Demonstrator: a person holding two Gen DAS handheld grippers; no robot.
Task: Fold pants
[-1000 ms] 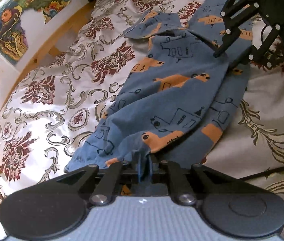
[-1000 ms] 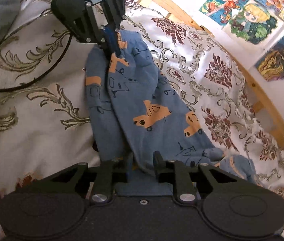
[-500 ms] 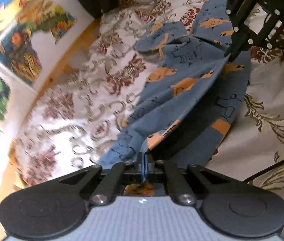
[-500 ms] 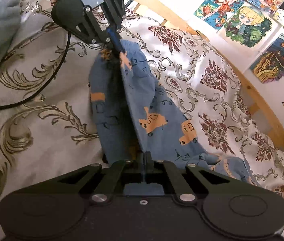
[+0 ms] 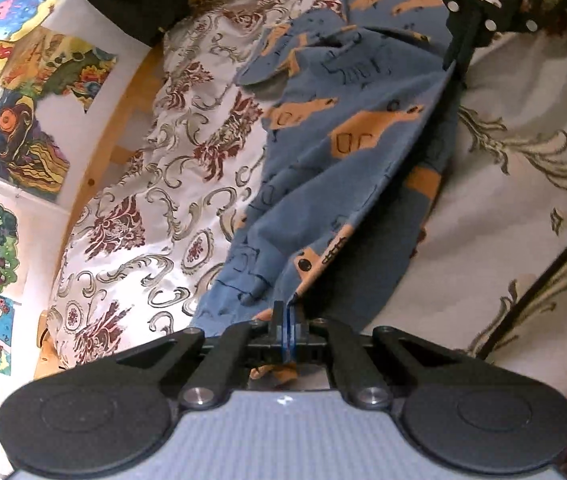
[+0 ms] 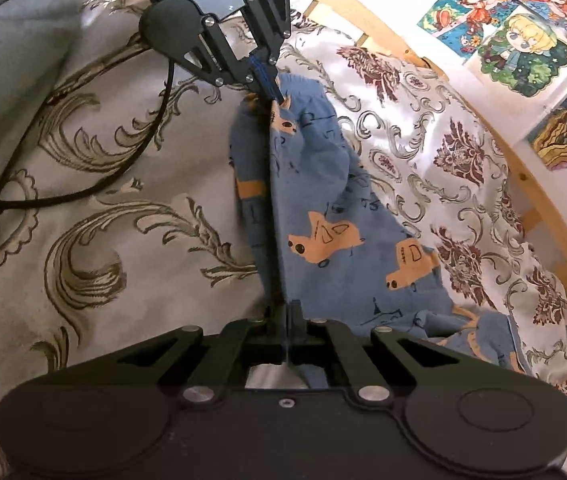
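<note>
Left wrist view: left gripper and right gripper fingers each pinch the pants edge taut above the bedspread.

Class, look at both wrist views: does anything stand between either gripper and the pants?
Nothing visible does. The left gripper and the right gripper are each shut on the pants, holding one edge lifted between them above the bedspread.

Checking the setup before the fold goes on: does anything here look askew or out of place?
The pants hang taut between the left tool and right tool, but a rumpled end lies bunched on the bedspread. A black cable lies nearby.
</note>
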